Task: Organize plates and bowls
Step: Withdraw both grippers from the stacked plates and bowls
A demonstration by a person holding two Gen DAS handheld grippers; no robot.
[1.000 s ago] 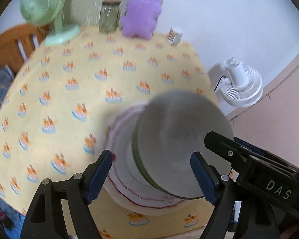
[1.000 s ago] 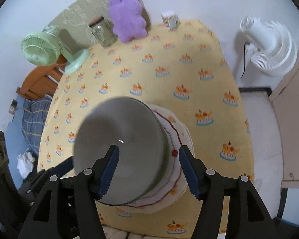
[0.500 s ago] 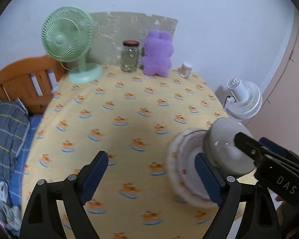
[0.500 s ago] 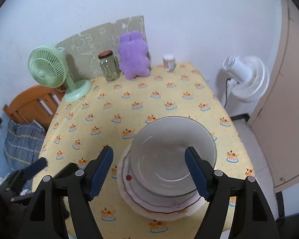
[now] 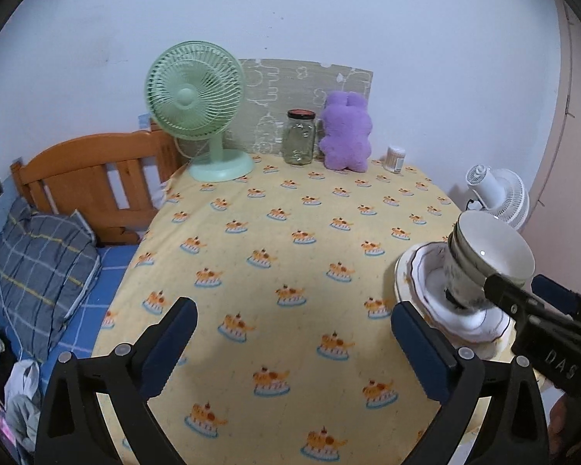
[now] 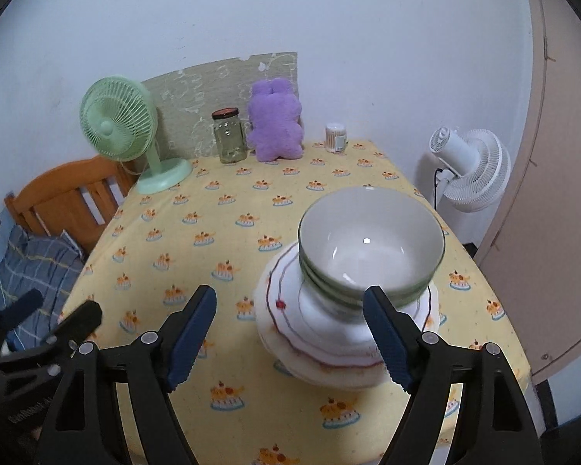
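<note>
Now the bowls [image 6: 370, 248] sit nested on the plates [image 6: 321, 333] near the table's [image 6: 232, 201] right front edge, directly ahead of the right gripper [image 6: 290, 333], nearer than the left gripper [image 5: 290, 345]; both wide open, holding nothing.

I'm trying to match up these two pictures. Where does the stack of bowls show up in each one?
Left wrist view: the bowls are at the right edge, tilted, on the plates.
Right wrist view: the bowls are right of centre, on the plates, beyond the open right gripper.
Shared landmark: the purple plush at the table's far edge.
</note>
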